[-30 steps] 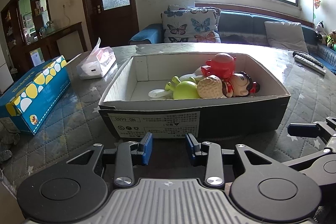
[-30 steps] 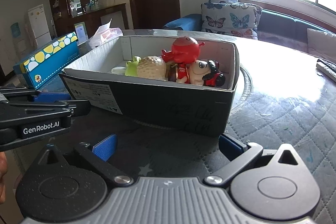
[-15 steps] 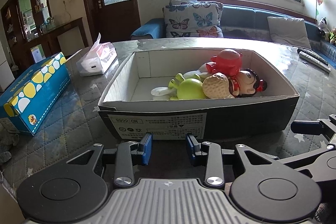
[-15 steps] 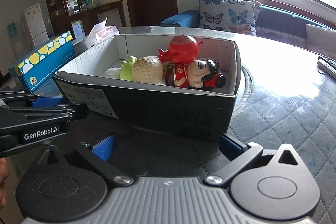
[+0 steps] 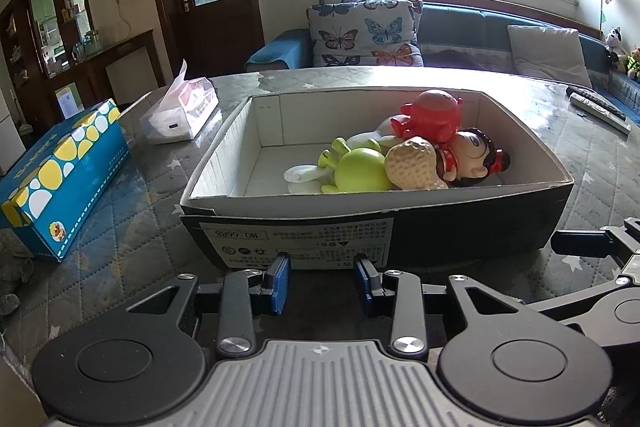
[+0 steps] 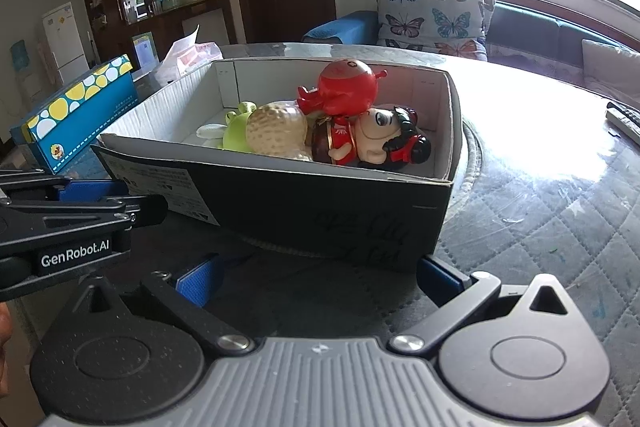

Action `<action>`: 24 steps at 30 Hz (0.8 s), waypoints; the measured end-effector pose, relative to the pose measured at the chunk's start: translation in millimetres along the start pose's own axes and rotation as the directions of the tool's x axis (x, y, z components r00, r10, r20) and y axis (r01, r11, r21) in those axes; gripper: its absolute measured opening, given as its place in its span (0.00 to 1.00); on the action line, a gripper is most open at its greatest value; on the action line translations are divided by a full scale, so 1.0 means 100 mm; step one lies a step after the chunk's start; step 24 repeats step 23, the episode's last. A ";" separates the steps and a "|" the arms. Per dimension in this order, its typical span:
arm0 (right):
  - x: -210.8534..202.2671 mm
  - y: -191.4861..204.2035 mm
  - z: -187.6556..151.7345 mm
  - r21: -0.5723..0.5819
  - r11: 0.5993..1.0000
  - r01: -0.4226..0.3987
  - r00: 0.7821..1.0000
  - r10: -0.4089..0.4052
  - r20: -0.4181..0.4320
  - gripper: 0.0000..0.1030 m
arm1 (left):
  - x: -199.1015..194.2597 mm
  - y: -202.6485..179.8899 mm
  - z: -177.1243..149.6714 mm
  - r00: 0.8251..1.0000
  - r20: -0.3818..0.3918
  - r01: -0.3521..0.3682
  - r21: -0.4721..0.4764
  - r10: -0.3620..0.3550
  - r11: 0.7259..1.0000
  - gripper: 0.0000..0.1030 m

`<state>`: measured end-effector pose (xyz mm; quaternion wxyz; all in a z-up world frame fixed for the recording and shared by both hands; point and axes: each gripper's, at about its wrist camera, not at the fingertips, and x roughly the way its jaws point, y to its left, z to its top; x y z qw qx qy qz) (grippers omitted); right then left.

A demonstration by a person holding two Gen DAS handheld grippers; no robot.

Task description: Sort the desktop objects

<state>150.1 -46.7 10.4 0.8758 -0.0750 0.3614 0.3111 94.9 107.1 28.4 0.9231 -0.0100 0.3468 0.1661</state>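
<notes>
While both hover low, each claw (image 5: 322, 281) (unladen) faces the box (image 5: 400, 227).

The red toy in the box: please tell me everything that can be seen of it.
The red toy is a glossy figure, plastic by its look, with a big round head and small stubby limbs and horn-like knobs at the sides. It lies tilted on top of the pile at the right end of the cardboard box, resting on the doll with black hair and close to the peanut-shaped toy. No face is visible. Neither gripper touches it.
</notes>
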 end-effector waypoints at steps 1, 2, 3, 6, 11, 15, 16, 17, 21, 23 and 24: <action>0.00 0.00 0.00 0.002 1.000 0.001 1.000 -0.001 0.000 1.00 | 0.00 0.00 0.01 1.000 0.000 0.000 0.000 0.000 1.000 0.36; 0.00 -0.01 0.01 0.004 1.000 0.001 1.000 -0.001 0.000 1.00 | 0.01 0.00 0.01 1.000 -0.002 -0.001 0.000 0.001 1.000 0.36; 0.00 -0.02 0.01 0.008 1.000 0.001 1.000 -0.001 -0.001 1.00 | 0.01 0.00 0.02 1.000 -0.003 -0.001 0.000 0.001 1.000 0.36; 0.02 -0.02 0.02 0.011 1.000 0.000 1.000 0.000 -0.005 1.00 | 0.03 -0.01 0.03 1.000 -0.006 -0.002 0.003 0.002 1.000 0.36; 0.04 -0.02 0.03 0.011 1.000 -0.001 1.000 0.001 -0.012 1.00 | 0.05 -0.01 0.04 1.000 -0.008 -0.002 0.004 0.002 1.000 0.36; 0.06 -0.02 0.03 0.012 1.000 -0.003 1.000 0.003 -0.019 1.00 | 0.07 -0.01 0.05 1.000 -0.011 -0.001 0.002 0.001 1.000 0.36; 0.07 -0.02 0.03 0.012 1.000 -0.003 1.000 0.003 -0.021 1.00 | 0.07 -0.01 0.05 1.000 -0.012 0.002 0.000 -0.002 1.000 0.36; 0.07 -0.02 0.03 0.013 1.000 -0.003 1.000 0.004 -0.023 1.00 | 0.08 -0.01 0.06 1.000 -0.014 0.005 -0.003 -0.005 1.000 0.36; 0.09 -0.03 0.03 0.019 1.000 -0.006 1.000 0.007 -0.029 1.00 | 0.10 -0.01 0.06 1.000 -0.019 0.013 -0.012 -0.013 1.000 0.36; 0.09 -0.03 0.03 0.021 1.000 -0.008 0.999 0.008 -0.031 1.00 | 0.10 -0.02 0.07 1.000 -0.016 0.014 -0.008 -0.014 1.000 0.36; 0.09 -0.03 0.03 0.021 1.000 -0.008 0.999 0.008 -0.031 1.00 | 0.10 -0.02 0.07 1.000 -0.016 0.014 -0.008 -0.014 1.000 0.36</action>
